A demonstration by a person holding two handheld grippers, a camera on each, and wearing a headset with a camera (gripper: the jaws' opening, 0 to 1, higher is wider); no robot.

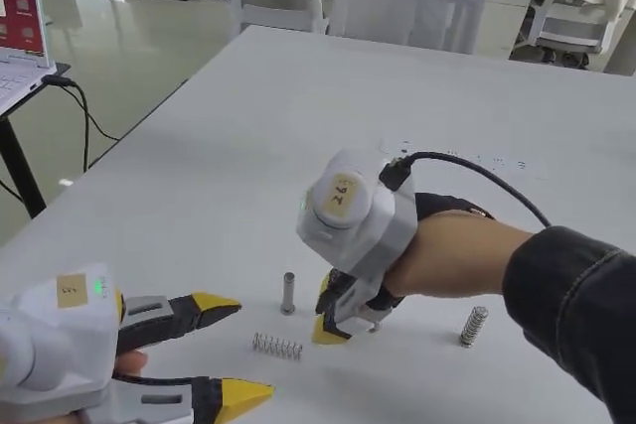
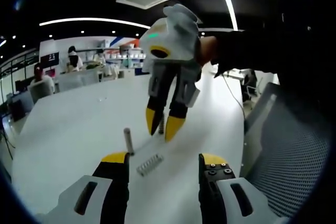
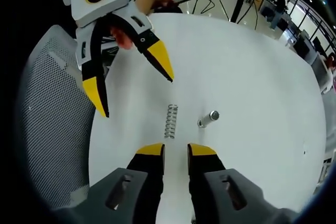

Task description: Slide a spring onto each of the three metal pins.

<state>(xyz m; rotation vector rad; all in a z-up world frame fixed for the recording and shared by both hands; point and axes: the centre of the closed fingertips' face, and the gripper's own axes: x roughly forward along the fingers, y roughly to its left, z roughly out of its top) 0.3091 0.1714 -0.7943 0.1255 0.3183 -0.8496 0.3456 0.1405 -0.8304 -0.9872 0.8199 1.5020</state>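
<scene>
A bare metal pin (image 1: 288,292) stands upright on the white table (image 1: 298,126). A loose spring (image 1: 276,347) lies flat just in front of it. Another spring (image 1: 474,326) stands upright further right. My right gripper (image 1: 333,320) points down at the table beside the pin, its jaws a narrow gap apart with nothing between them. In the right gripper view the lying spring (image 3: 171,120) and the pin (image 3: 209,119) sit just ahead of that gripper (image 3: 176,150). My left gripper (image 1: 234,350) hovers wide open at the near left, and the spring (image 2: 149,164) lies between its jaw tips.
A laptop (image 1: 15,27) on a side desk stands at the far left, with cables hanging below it. Chairs (image 1: 402,12) line the table's far edge. A black cable (image 1: 477,171) runs from the right gripper across the table.
</scene>
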